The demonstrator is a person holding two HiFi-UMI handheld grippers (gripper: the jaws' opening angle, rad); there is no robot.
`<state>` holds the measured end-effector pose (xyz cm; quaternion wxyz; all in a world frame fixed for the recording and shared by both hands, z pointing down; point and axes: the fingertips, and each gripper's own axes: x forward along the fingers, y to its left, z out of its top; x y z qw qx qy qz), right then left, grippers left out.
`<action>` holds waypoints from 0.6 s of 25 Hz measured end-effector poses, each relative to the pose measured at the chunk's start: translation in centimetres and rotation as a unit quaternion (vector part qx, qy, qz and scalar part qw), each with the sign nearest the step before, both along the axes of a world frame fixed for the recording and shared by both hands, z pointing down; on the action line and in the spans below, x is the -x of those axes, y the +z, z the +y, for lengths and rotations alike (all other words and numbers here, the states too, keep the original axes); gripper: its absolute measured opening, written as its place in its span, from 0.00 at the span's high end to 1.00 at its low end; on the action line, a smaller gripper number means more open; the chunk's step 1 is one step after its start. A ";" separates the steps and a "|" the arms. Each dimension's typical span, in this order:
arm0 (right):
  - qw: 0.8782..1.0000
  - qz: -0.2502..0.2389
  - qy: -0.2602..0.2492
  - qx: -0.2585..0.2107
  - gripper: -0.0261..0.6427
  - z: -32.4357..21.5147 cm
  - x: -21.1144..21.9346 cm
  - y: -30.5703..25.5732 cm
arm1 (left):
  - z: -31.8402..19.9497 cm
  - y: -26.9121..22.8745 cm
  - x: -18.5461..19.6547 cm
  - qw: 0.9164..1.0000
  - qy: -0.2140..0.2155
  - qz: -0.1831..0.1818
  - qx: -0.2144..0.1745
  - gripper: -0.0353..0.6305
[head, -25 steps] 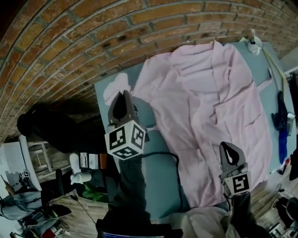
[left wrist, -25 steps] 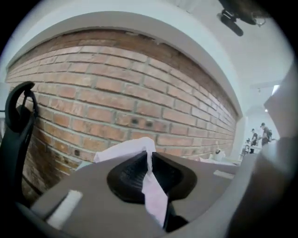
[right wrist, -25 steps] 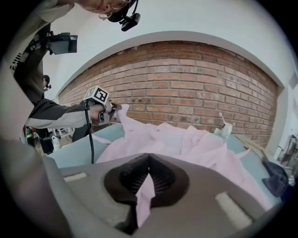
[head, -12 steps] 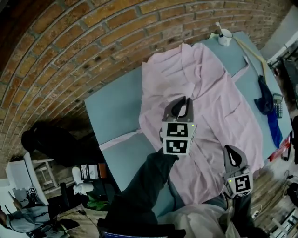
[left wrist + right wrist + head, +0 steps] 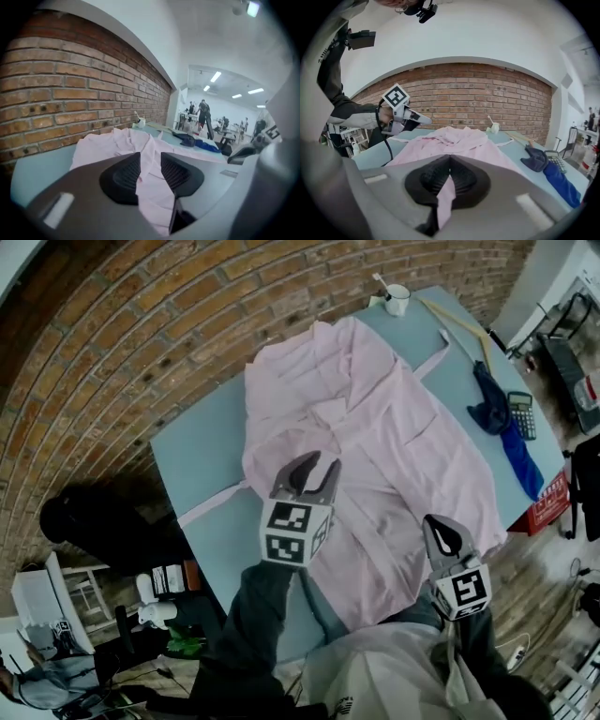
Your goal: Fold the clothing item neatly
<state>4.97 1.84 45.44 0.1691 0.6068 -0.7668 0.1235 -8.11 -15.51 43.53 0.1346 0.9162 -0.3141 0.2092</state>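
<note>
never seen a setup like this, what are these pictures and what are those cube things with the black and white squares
No robot here: a person holds a gripper in each hand, and the marked cubes are part of them. One picture comes from a camera on the person's head, looking down; the other two from cameras riding on the grippers. On the blue table lies a pink garment to be folded, with a mug, a blue cloth and a calculator beside it. The left gripper has just been opening its fingers; pink cloth shows in the gap, unsqueezed. The right gripper is shut on the garment's edge.
</note>
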 end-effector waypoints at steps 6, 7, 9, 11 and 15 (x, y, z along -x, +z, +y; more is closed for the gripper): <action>0.999 -0.019 -0.042 0.008 0.96 3.4 -3.1 0.5 | 8.8 -5.9 8.8 0.985 -0.136 0.100 -0.031 0.94; 0.999 -0.024 -0.043 -0.007 0.96 4.1 -4.4 0.3 | 11.0 -5.9 10.0 0.982 -0.158 0.095 -0.030 0.94; 0.998 -0.041 -0.033 -0.035 0.96 5.7 -8.0 0.0 | 16.2 -4.8 11.4 0.975 -0.202 0.091 -0.010 0.94; 0.998 -0.059 -0.023 -0.030 0.96 7.1 -12.1 0.6 | 21.8 -1.8 11.6 0.967 -0.243 0.077 0.017 0.94; 0.996 -0.070 -0.043 0.032 0.96 10.3 -18.3 4.6 | 31.8 5.2 10.6 0.941 -0.333 0.030 0.051 0.94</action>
